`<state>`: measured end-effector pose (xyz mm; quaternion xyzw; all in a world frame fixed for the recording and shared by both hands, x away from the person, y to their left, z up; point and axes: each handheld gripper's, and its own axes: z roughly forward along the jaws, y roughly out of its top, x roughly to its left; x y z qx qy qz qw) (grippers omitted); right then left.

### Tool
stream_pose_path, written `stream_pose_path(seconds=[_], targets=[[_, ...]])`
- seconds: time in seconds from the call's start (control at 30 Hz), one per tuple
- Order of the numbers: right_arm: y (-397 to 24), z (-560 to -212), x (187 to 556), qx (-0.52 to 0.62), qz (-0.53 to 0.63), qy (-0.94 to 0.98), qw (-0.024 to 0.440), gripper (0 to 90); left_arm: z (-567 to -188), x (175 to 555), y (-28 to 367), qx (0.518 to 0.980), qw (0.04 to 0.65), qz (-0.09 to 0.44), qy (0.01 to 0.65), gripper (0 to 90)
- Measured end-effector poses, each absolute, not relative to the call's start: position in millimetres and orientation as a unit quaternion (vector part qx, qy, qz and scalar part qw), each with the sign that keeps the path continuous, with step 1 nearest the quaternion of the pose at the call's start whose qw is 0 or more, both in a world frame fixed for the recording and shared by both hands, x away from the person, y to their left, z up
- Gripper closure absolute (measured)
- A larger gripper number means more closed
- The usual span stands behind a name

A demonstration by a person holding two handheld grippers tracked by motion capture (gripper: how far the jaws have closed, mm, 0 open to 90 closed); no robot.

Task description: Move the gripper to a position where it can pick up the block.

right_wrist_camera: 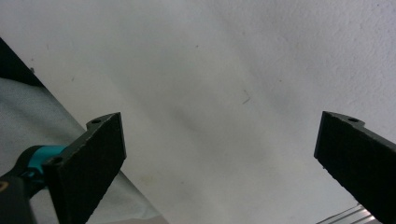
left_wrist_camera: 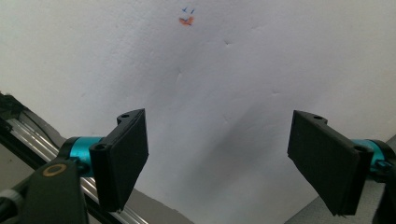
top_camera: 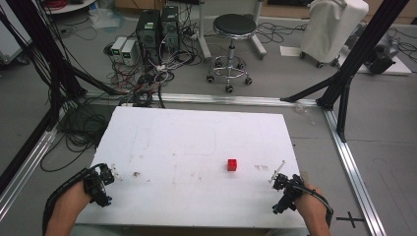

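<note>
The red block (top_camera: 232,164) sits alone on the white table (top_camera: 196,147), a bit right of the middle and close to the near side.

The left gripper (top_camera: 101,184) is by the table's near left corner, with the person's hand behind it. In the left gripper view its two black jaws stand wide apart and nothing is between them. They point down at the bare white top, where a tiny orange and blue mark (left_wrist_camera: 187,18) shows farther off.

The right gripper (top_camera: 287,192) is by the near right corner. In the right gripper view its jaws are also spread wide, with nothing in them.

The block is nearer the right gripper, but apart from both.

Past the table is a grey floor with a black stool (top_camera: 234,29), tangled cables (top_camera: 142,78) and two dark computer boxes (top_camera: 158,27).
</note>
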<state>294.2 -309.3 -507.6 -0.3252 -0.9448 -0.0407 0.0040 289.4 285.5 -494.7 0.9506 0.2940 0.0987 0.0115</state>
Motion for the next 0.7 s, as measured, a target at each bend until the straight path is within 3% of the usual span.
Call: stream_pose_path(seconds=[0.7], targets=[[-310.4, -502.9, 301.3, -0.319, -0.047, -0.946, 0.007, 1.3, -495.2, 290.0, 285.9, 0.950, 0.018, 0.097, 0.298, 20.7]])
